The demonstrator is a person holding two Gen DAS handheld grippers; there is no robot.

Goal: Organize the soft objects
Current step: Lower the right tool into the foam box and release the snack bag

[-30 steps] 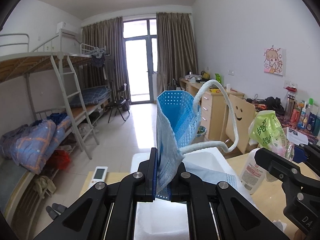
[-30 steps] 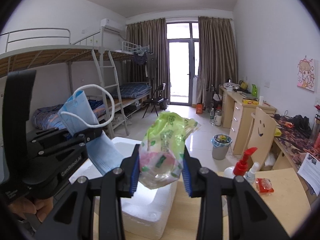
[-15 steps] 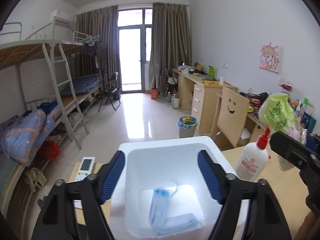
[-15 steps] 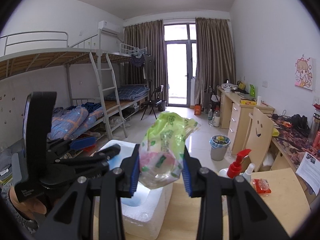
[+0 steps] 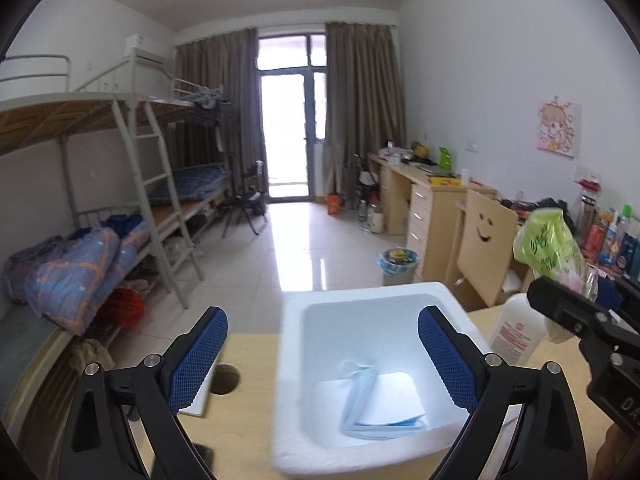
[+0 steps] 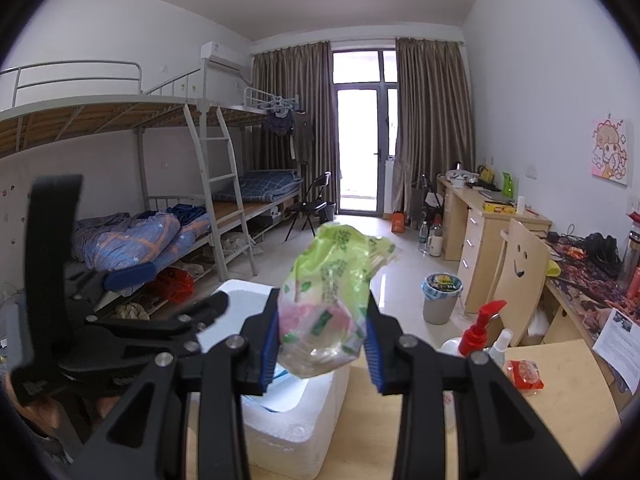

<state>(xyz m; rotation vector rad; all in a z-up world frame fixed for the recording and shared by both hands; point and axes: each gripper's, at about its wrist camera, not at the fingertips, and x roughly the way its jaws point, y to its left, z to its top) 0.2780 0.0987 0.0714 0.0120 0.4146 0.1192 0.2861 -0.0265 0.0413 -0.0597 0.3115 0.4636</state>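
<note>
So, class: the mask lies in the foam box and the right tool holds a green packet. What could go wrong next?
1. The green packet is pinched low and flops above the right tool; it may slip.
2. The pump bottle stands beside the foam box; a swing could topple it.

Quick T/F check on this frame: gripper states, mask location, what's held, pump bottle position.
1. The left hand-held gripper is open and empty. True.
2. The face mask lies on the table beside the foam box. False: it lies inside the box.
3. The right hand-held gripper holds a green plastic packet. True.
4. The pump bottle stands inside the box. False: it stands outside, on the table.
</note>
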